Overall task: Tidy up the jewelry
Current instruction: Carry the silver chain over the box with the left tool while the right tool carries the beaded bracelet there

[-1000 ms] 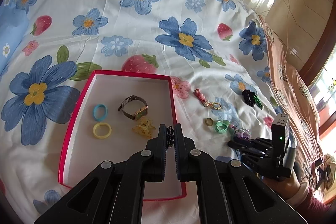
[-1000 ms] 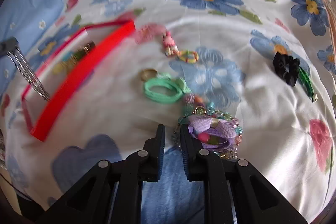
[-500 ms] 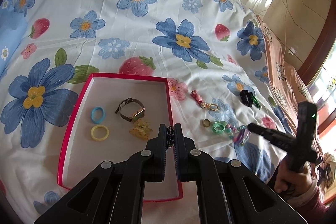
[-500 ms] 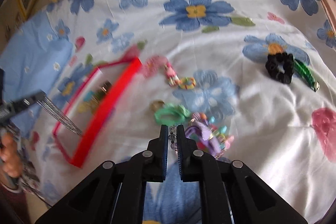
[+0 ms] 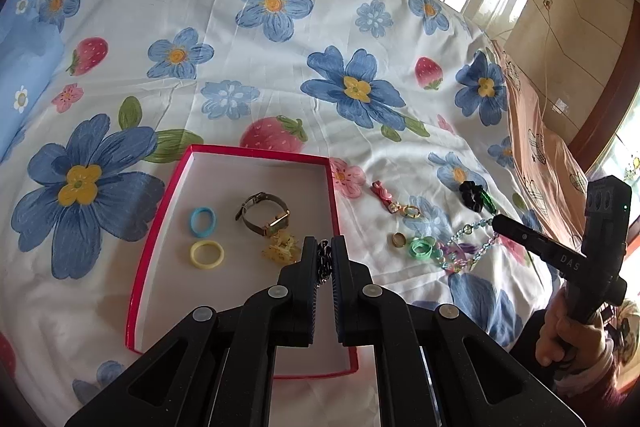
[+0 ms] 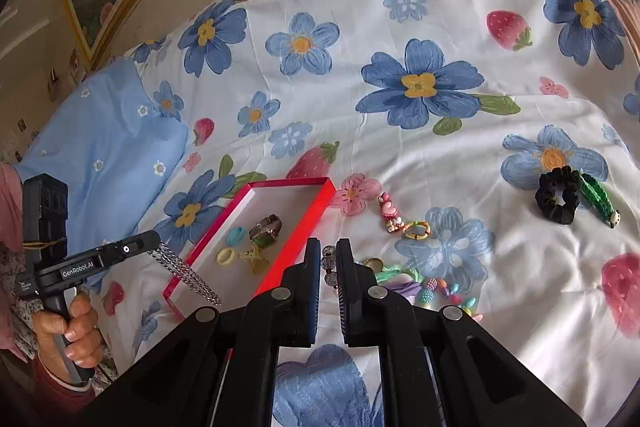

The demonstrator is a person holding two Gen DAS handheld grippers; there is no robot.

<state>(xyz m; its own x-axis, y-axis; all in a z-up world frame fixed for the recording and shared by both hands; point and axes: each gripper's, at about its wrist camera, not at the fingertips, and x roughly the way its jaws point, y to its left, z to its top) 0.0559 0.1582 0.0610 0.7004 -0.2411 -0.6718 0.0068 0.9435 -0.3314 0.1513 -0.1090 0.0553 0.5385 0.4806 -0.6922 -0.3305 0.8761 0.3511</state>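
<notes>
A silver chain [image 6: 186, 273] is pinched in the closed left gripper [image 5: 325, 261] and is hung over the near end of the red tray [image 5: 154, 227]. A beaded necklace [image 5: 466, 241] is clamped in the right gripper [image 6: 329, 261], whose jaws have just been closing on it; one end is lifted, the rest is left trailing on the floral bedsheet [image 6: 400, 27]. A watch [image 5: 266, 213], two hair ties and a yellow clip [image 5: 280, 249] are seen inside the tray.
</notes>
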